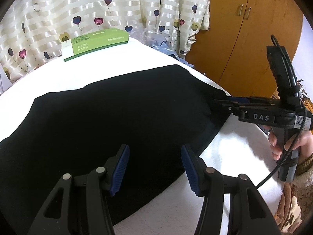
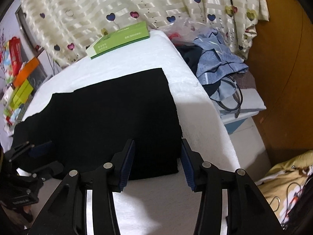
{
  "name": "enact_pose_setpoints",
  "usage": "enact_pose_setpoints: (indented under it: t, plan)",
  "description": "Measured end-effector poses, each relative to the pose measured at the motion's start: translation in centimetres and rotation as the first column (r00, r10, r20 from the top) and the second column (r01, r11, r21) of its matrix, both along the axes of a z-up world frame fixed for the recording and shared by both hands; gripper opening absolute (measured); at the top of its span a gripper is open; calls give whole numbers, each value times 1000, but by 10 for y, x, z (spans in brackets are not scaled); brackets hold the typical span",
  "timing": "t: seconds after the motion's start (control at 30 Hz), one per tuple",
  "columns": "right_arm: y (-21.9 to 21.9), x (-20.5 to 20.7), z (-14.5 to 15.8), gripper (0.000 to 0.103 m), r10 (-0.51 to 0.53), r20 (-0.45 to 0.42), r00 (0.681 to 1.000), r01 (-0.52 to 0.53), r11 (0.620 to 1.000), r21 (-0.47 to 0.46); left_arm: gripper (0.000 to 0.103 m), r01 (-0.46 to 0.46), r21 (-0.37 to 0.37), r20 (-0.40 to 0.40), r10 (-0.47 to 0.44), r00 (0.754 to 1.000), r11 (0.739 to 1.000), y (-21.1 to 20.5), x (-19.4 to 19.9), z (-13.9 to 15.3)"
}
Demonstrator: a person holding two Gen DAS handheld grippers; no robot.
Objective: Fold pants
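Note:
Black pants (image 1: 109, 121) lie flat on a white-covered table (image 1: 234, 156); they also show in the right wrist view (image 2: 109, 121). My left gripper (image 1: 155, 168) is open and empty, just above the pants' near edge. My right gripper (image 2: 157, 164) is open and empty, its fingers astride the pants' near right corner. From the left wrist view the right gripper (image 1: 223, 102) sits at the pants' right edge. The left gripper (image 2: 39, 148) shows at the left of the right wrist view, over the pants.
A green box (image 1: 95, 43) lies at the table's far side by a heart-patterned curtain (image 1: 97, 5). A wooden wardrobe (image 1: 244, 29) stands at the right. Blue clothes (image 2: 219, 60) are piled right of the table. Boxes (image 2: 21, 78) clutter the left.

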State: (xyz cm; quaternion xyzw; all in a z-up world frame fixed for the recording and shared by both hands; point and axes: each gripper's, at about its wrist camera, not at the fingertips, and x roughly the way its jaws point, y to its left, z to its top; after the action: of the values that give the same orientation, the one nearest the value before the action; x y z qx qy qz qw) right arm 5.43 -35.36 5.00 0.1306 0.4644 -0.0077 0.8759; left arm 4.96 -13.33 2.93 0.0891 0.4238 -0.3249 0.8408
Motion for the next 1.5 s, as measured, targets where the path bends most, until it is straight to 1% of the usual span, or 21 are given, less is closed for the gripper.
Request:
enact_pose_setpoints:
  t: [0.1,0.2,0.27,0.33,0.43,0.5,0.57,0.7,0.77,0.8,0.87,1.0,1.07,1.13,1.17,1.23,1.3,1.33,1.4,1.5]
  plan:
    - [4,-1,0,47,24,6,1000,-24,1000,14,58,-2,2,-4,2,1000,1000,1,1,-2]
    - [0,-6,0,47,22,7,1000,-23,995,97,58,-7,0,-9,7,1000,1000,3,1,-4]
    - [-7,-12,-1,47,-7,2,1000,7,984,180,58,-11,-5,-13,11,1000,1000,4,2,-4]
    - [-8,-18,-2,47,-21,-2,1000,21,973,228,58,-12,-11,-14,12,1000,1000,5,2,-4]
    - [-2,-26,-2,47,-21,6,1000,19,968,251,58,-12,-11,-13,12,1000,1000,5,2,-4]
    - [2,-26,-3,47,0,13,1000,-3,963,269,58,-11,-9,-11,11,1000,1000,5,2,-5]
    - [4,-25,-4,47,-3,33,999,-7,960,280,58,-14,-13,-13,13,1000,1000,5,2,-5]
    - [-1,-18,-8,47,-28,38,999,12,931,365,58,-14,-13,-14,14,1000,1000,6,3,-5]
    - [-1,-16,-12,47,-44,46,998,21,908,417,58,-13,-13,-13,13,1000,1000,6,3,-5]
    - [-1,-17,-12,47,-51,50,997,25,906,422,58,-13,-12,-13,13,1000,1000,5,3,-5]
    - [-3,-14,-12,47,-77,61,995,45,910,413,58,-13,-11,-12,13,1000,1000,6,3,-5]
    - [-11,-7,-12,47,-140,58,988,101,895,434,58,-11,-13,-16,11,1000,1000,7,3,-5]
    - [-11,-5,-10,47,-167,61,984,129,909,397,58,-11,-15,-20,11,1000,1000,7,5,-5]
    - [-9,-5,-8,39,-176,66,982,142,925,352,58,-10,-21,-28,10,1000,1000,8,6,-4]
    - [-5,-3,-6,37,-171,67,983,142,939,313,58,-9,-26,-32,8,999,1000,7,7,-3]
    - [-4,-1,-5,22,-165,77,983,139,952,272,58,-11,-35,-43,9,999,999,7,11,-3]
    - [-4,1,-4,10,-162,86,983,134,954,269,58,-14,-41,-49,12,999,999,6,15,-2]
    - [-3,3,-2,8,-157,95,983,127,956,266,58,-15,-44,-49,13,999,999,5,16,-1]
    - [-1,5,0,7,-139,108,984,109,964,242,58,-14,-57,-51,11,999,998,5,20,1]
    - [16,6,8,6,-76,149,986,49,983,175,58,-15,-88,-57,10,998,996,4,31,7]
